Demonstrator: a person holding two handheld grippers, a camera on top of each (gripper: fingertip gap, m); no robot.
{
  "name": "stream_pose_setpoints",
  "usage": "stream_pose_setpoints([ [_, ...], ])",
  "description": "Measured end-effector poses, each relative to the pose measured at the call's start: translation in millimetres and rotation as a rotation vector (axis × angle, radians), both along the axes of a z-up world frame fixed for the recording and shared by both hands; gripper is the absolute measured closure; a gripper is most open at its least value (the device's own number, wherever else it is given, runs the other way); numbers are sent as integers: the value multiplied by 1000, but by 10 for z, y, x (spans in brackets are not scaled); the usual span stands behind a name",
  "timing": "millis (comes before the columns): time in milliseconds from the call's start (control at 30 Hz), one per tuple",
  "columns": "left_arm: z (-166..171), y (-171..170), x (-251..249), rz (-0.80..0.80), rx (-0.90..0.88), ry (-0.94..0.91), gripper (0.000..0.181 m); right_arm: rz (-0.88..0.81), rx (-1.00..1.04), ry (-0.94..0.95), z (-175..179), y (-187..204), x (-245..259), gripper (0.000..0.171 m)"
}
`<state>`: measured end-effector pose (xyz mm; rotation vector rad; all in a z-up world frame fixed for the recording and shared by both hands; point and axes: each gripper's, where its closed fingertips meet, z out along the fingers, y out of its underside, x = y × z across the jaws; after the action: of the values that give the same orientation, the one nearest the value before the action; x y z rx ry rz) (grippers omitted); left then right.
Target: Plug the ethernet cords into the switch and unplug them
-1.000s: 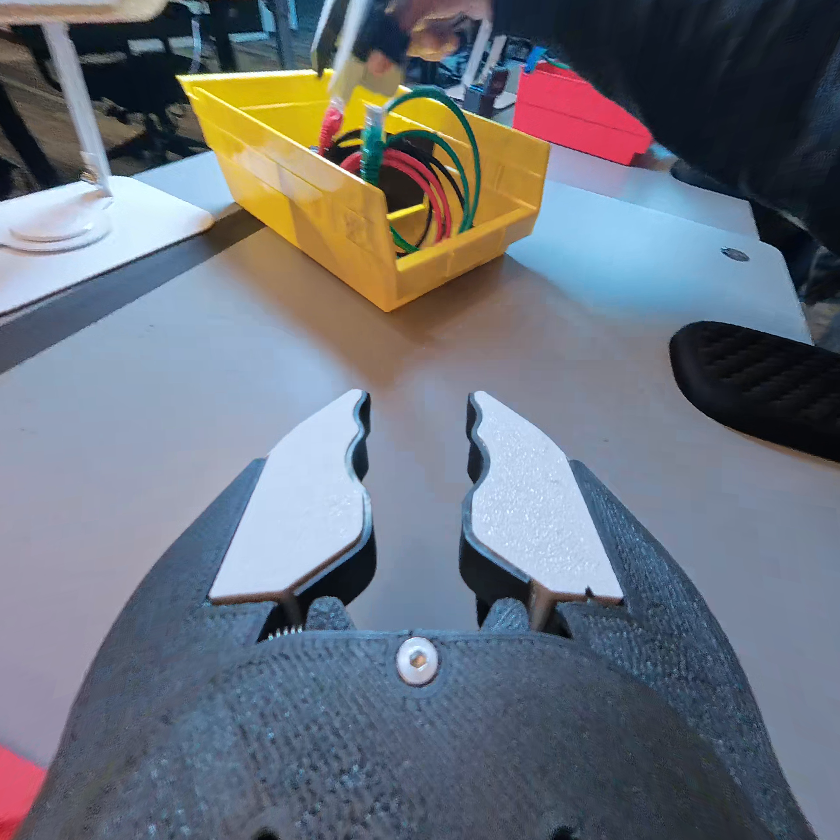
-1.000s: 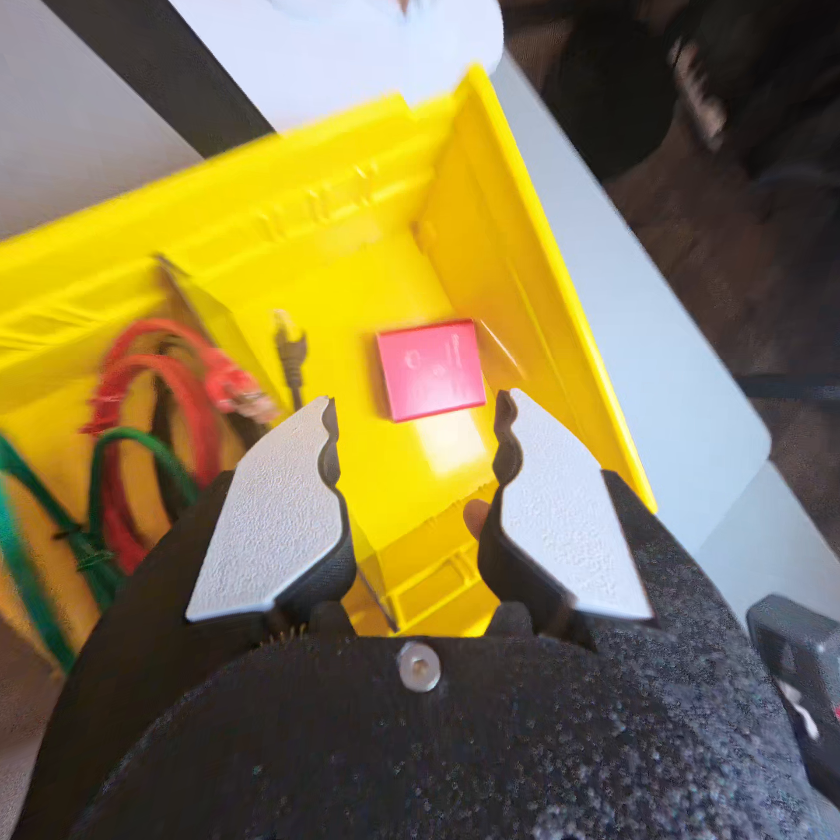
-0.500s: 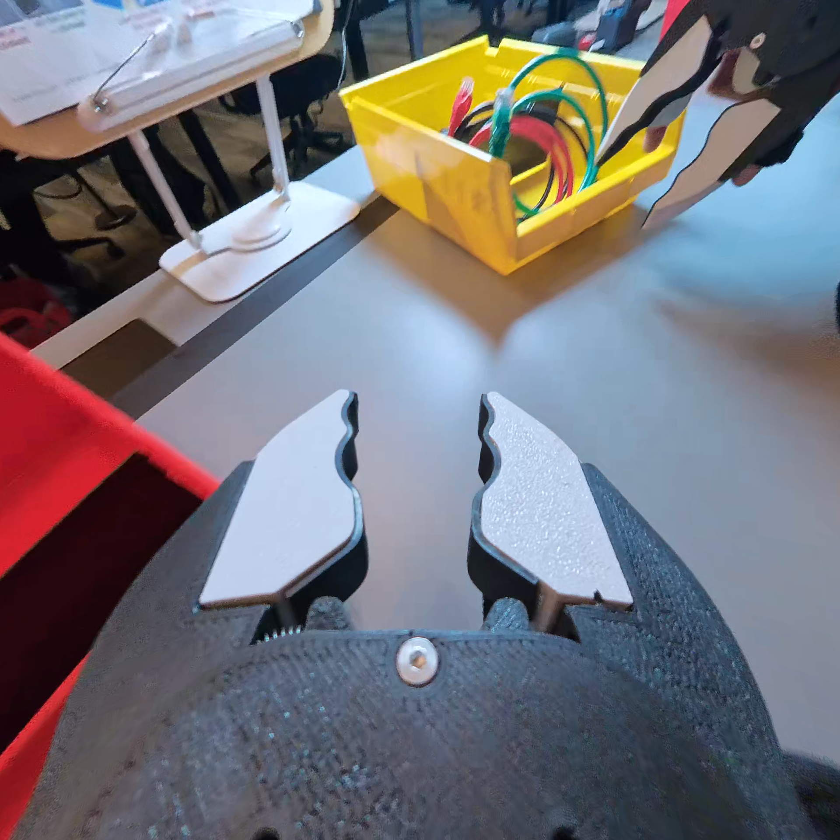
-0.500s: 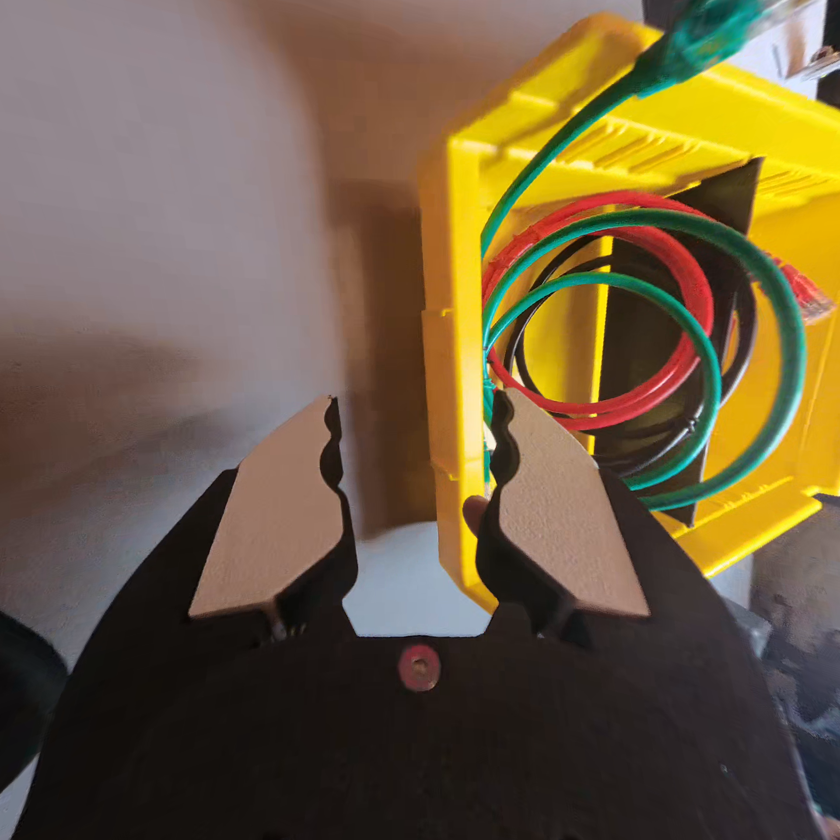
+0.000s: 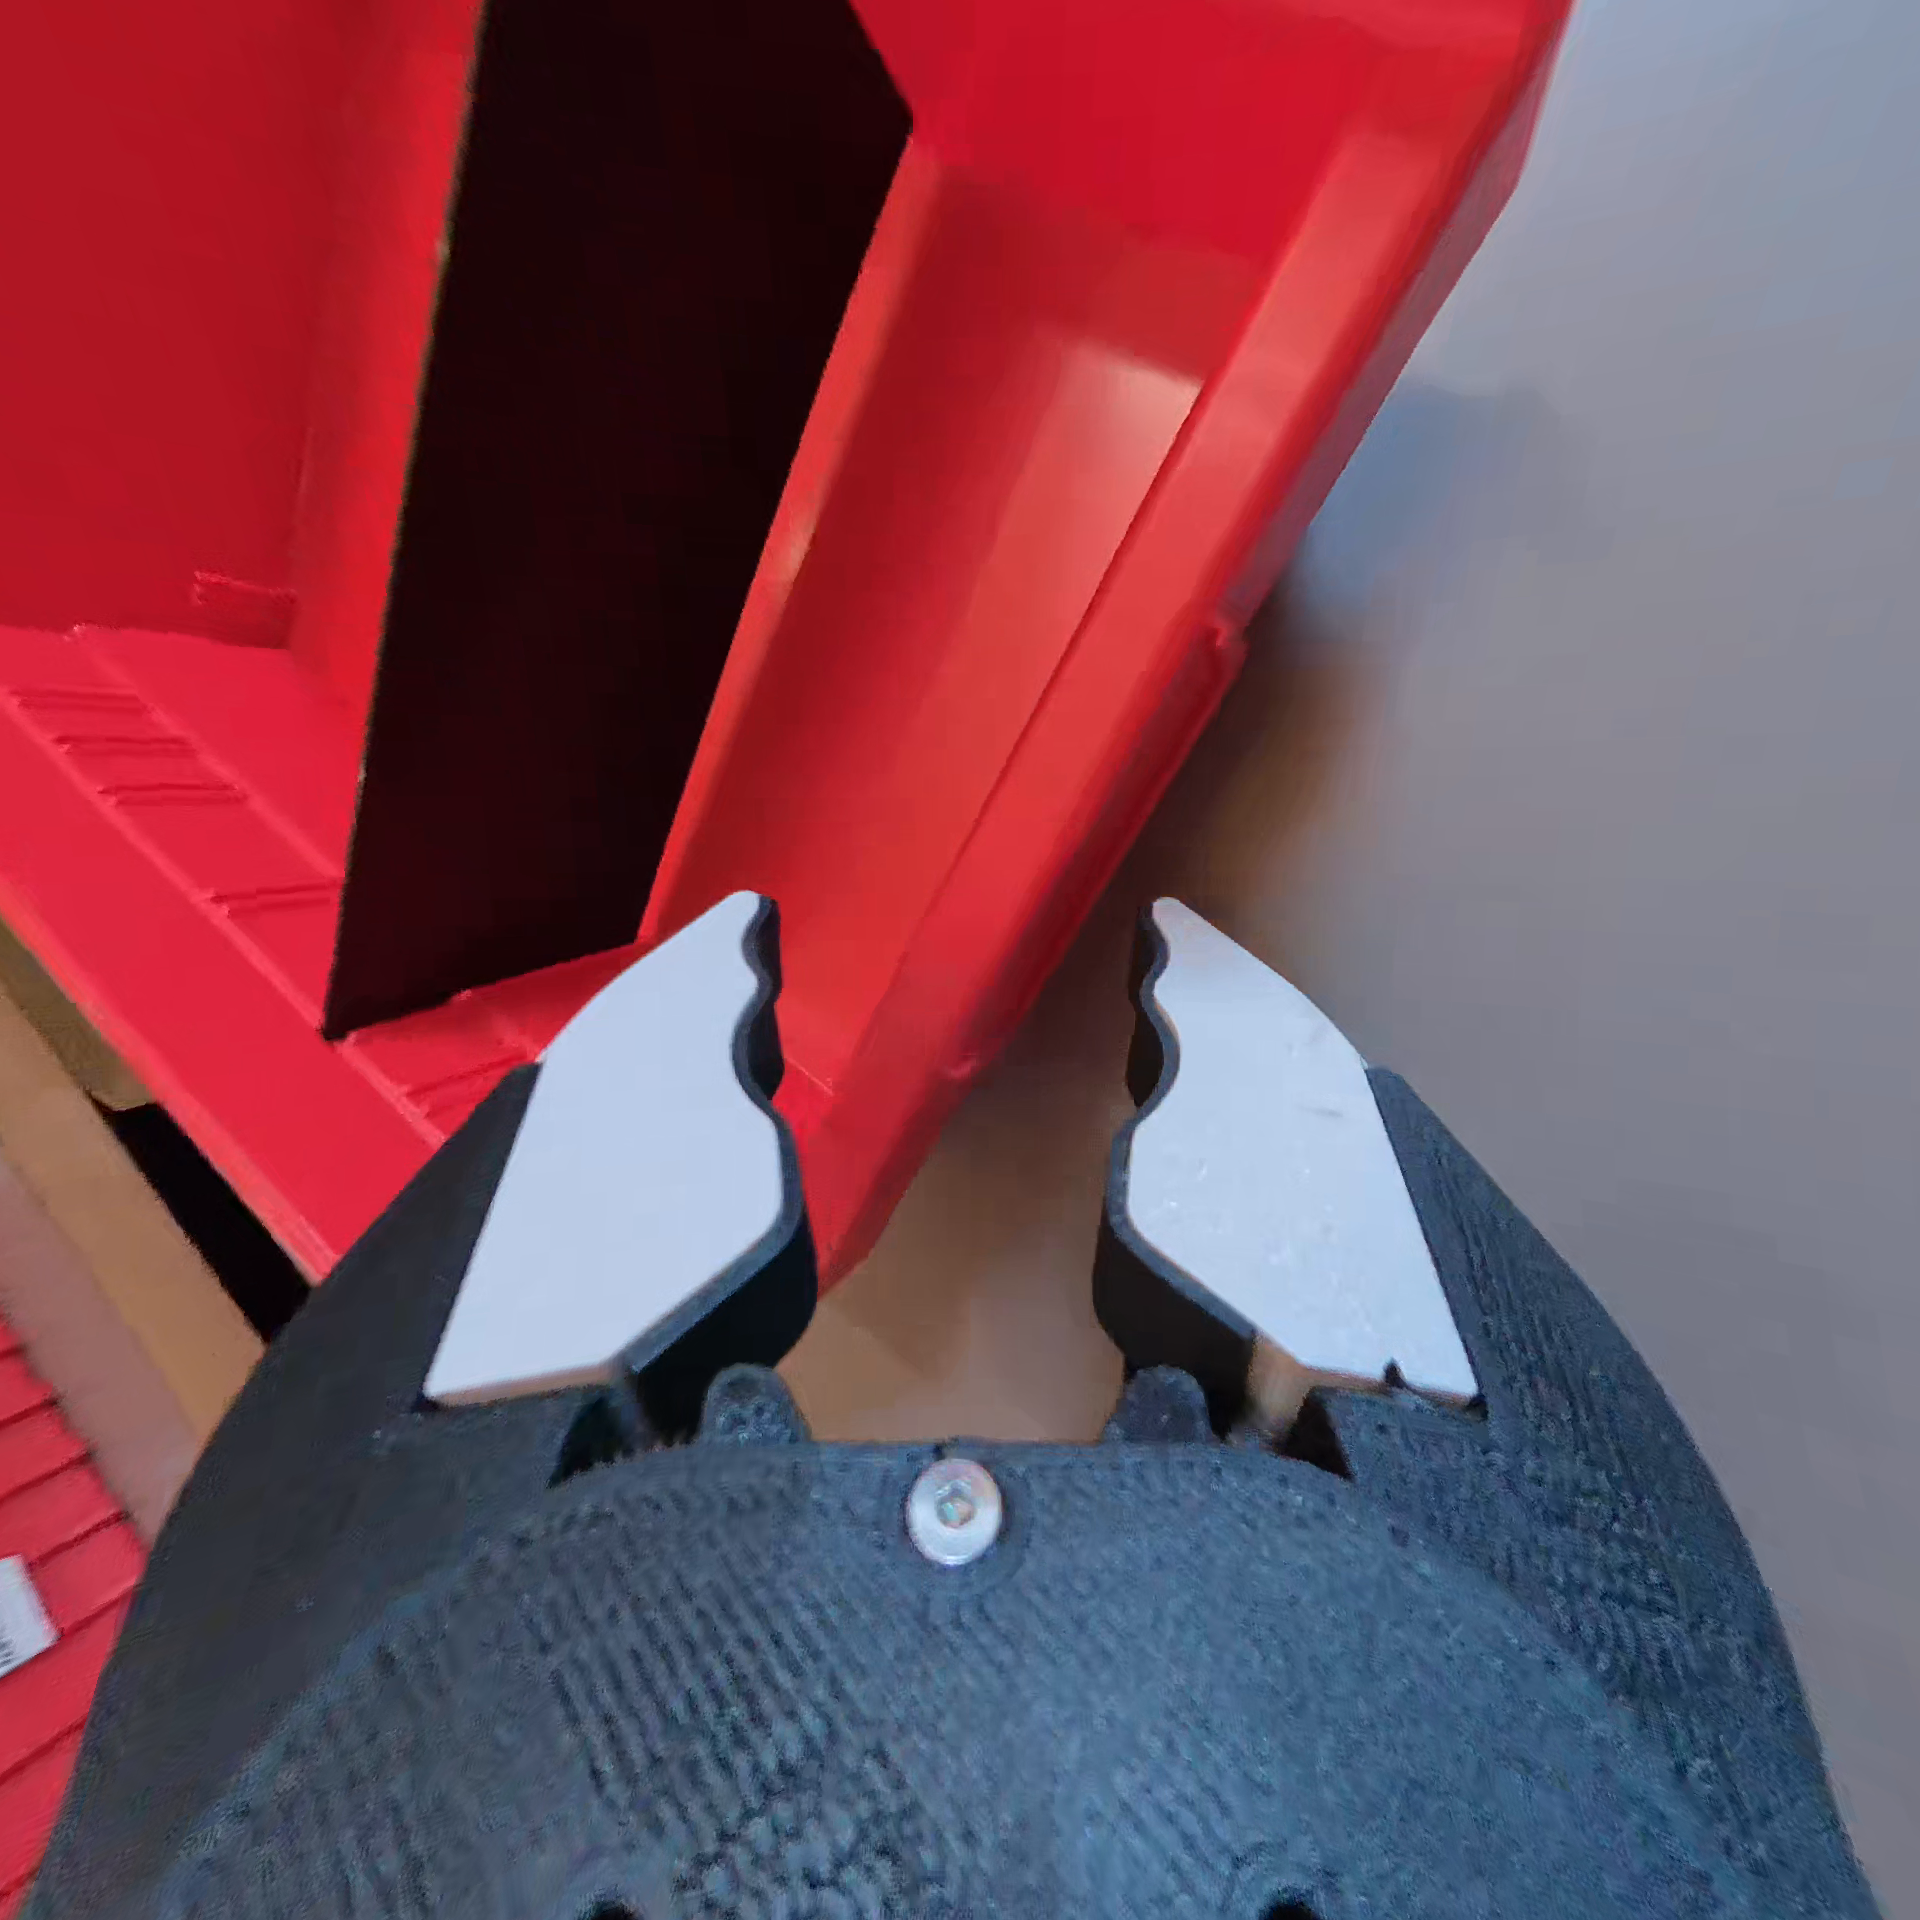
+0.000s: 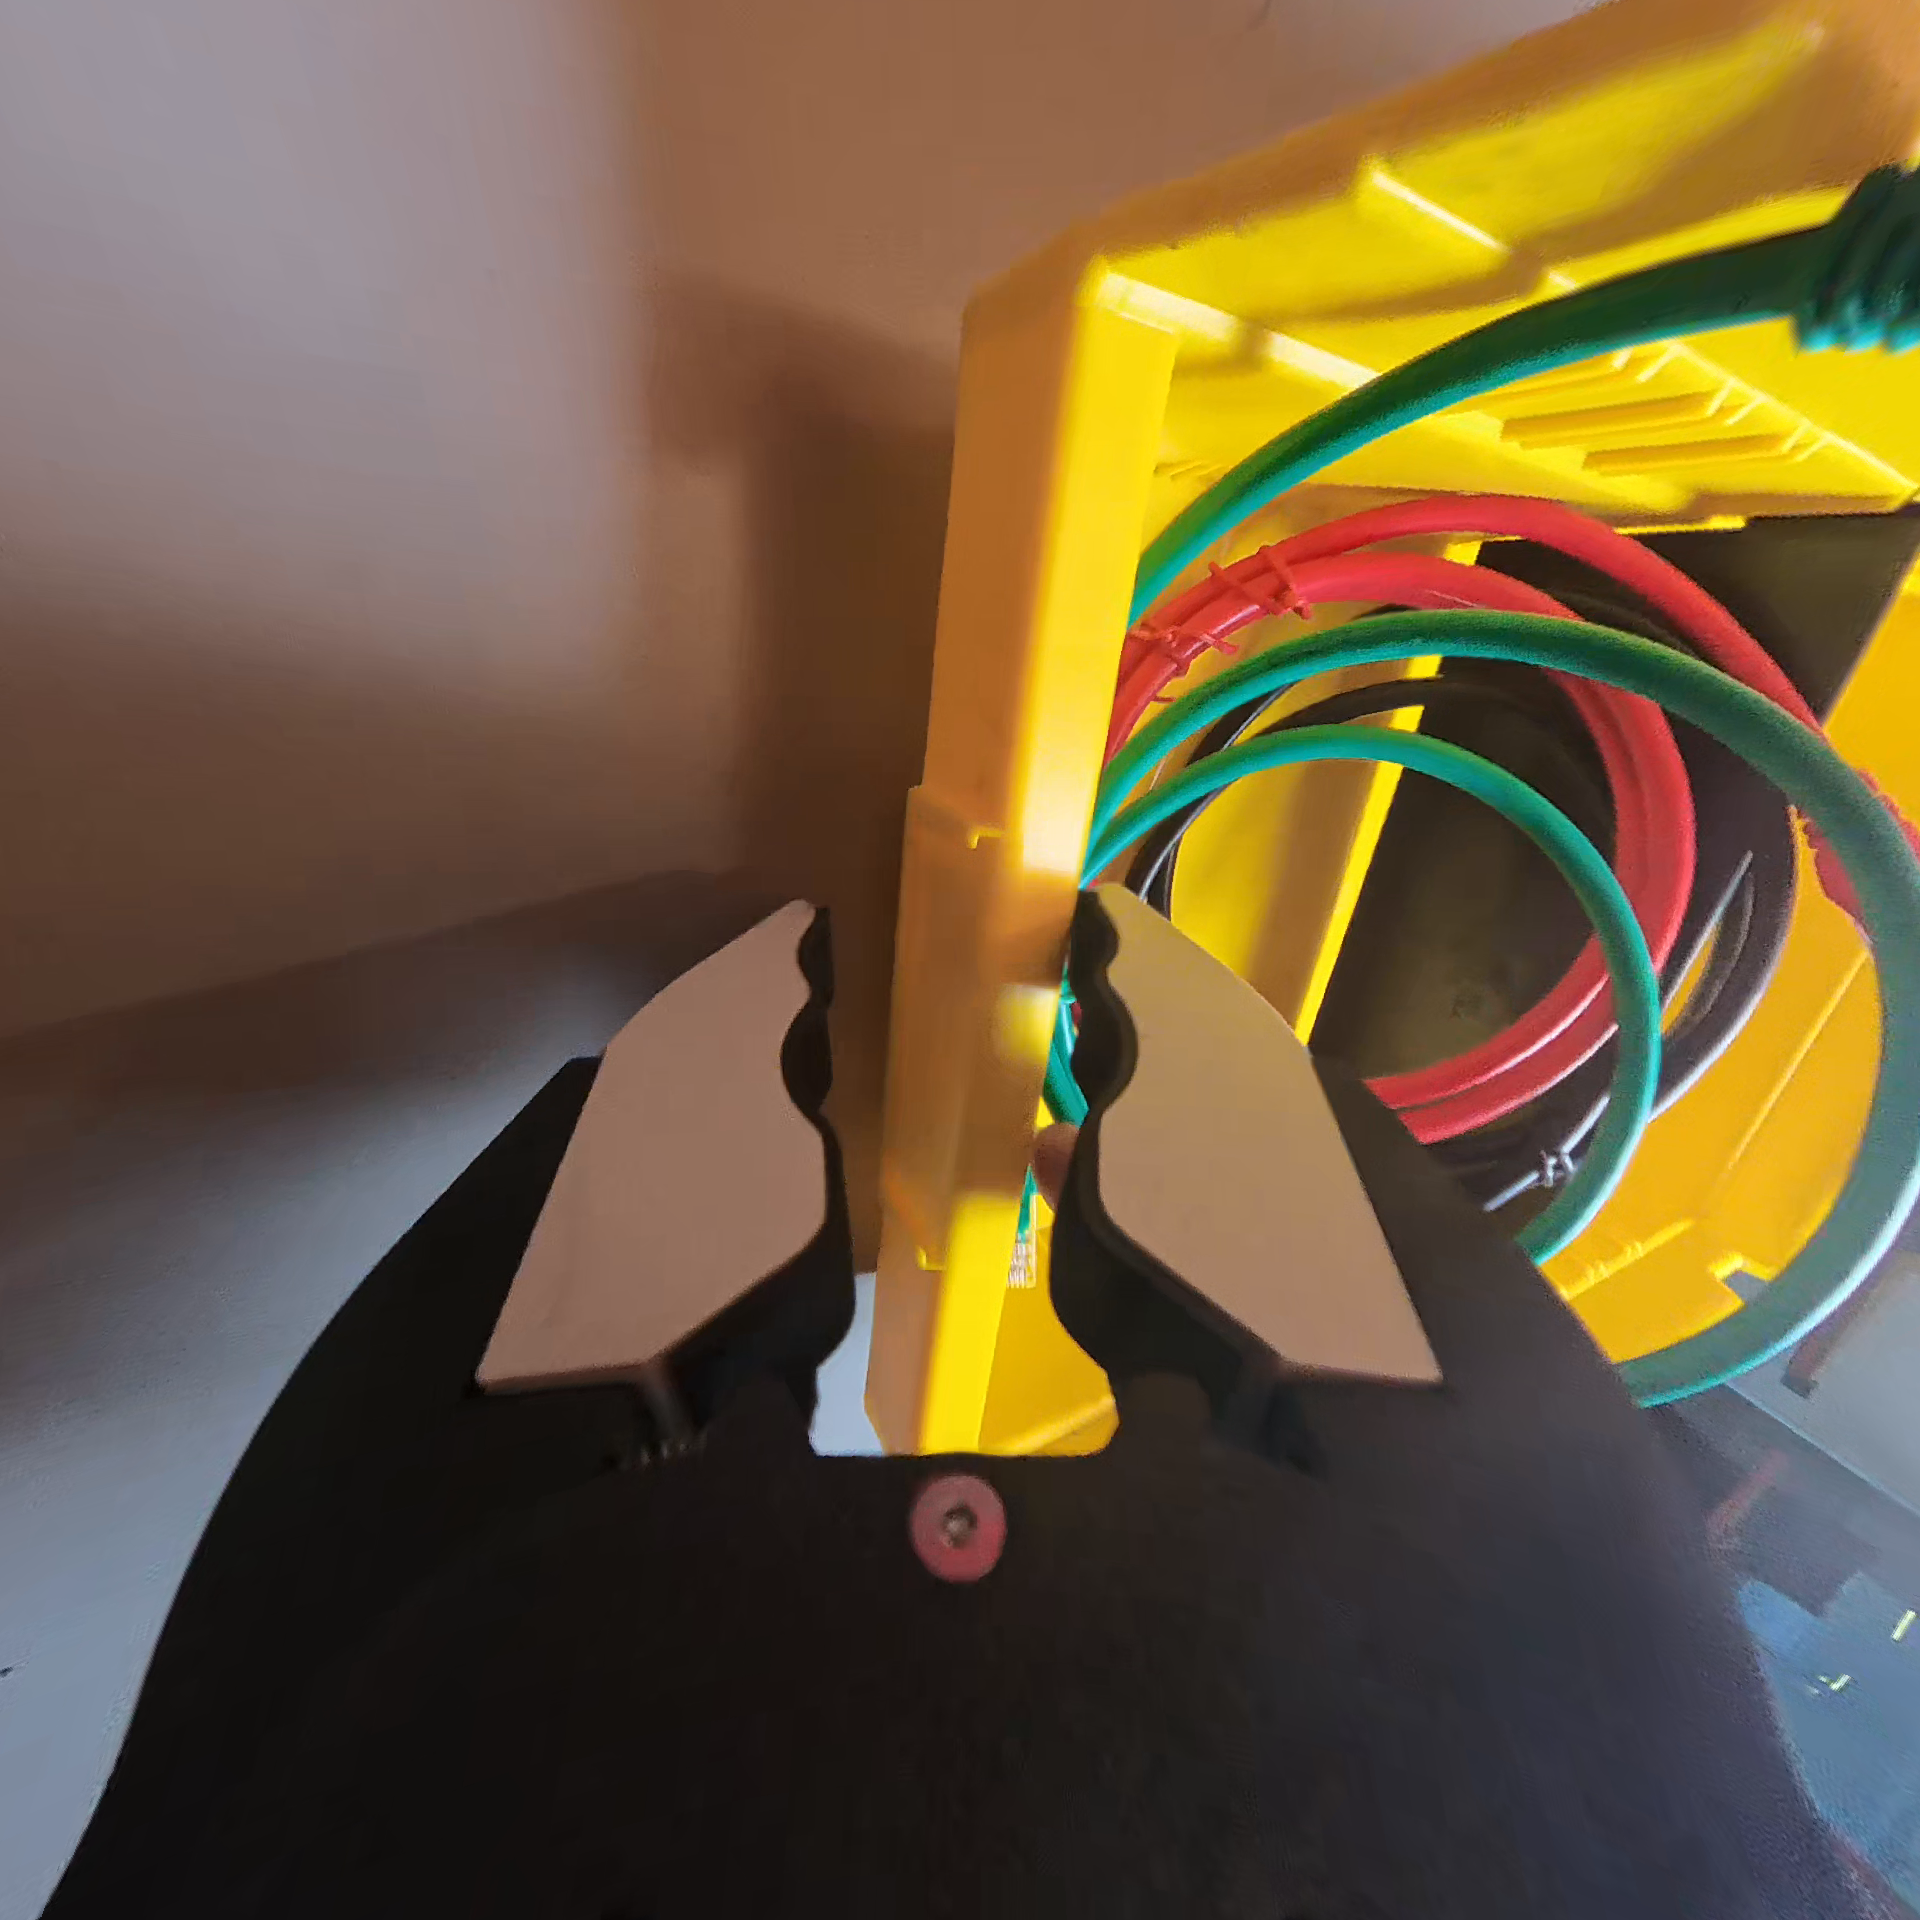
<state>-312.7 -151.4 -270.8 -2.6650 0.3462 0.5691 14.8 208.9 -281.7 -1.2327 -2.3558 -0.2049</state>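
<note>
In the right wrist view, coiled green (image 6: pixel 1538 750), red (image 6: pixel 1455 520) and black (image 6: pixel 1205 821) ethernet cords stand in a yellow bin (image 6: pixel 1029 623); a green plug end (image 6: pixel 1870 281) sticks out at the top right. My right gripper (image 6: pixel 951 935) has narrowed onto the bin's side wall, which fills the space between its jaws. My left gripper (image 5: pixel 956 987) is open and straddles the right wall of a red bin (image 5: pixel 1091 520), holding nothing. No switch is in view.
A black divider (image 5: pixel 623 520) stands inside the red bin, and another (image 6: pixel 1475 935) inside the yellow bin. The grey-brown table (image 5: pixel 1610 727) lies to the right of the red bin. Another red ribbed object (image 5: pixel 42 1621) with a white label is at the lower left. The tips of one gripper are about 50 cm away from the tips of the other.
My left gripper swung left and down from over the table to the red bin's wall. My right gripper moved onto the yellow bin's side wall and its jaws narrowed around it.
</note>
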Motion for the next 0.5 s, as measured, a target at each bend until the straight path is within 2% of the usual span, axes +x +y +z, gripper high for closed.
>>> stream_pose_setpoints([
  [33,-55,12,-26,-11,-33,18,116,11,12,-4,-3,14,-10,133],
  [67,-117,30,-47,-20,-65,33,116,26,33,-3,2,37,-20,140],
  [167,-176,165,-88,-74,-91,93,125,32,25,-4,4,37,-7,140],
  [233,-210,251,-40,-110,-99,96,141,40,26,0,5,17,29,140],
  [300,-219,349,13,-170,-99,143,149,57,29,4,6,-40,88,141],
  [500,-190,662,371,-255,-58,218,151,127,39,41,8,-514,419,141],
])
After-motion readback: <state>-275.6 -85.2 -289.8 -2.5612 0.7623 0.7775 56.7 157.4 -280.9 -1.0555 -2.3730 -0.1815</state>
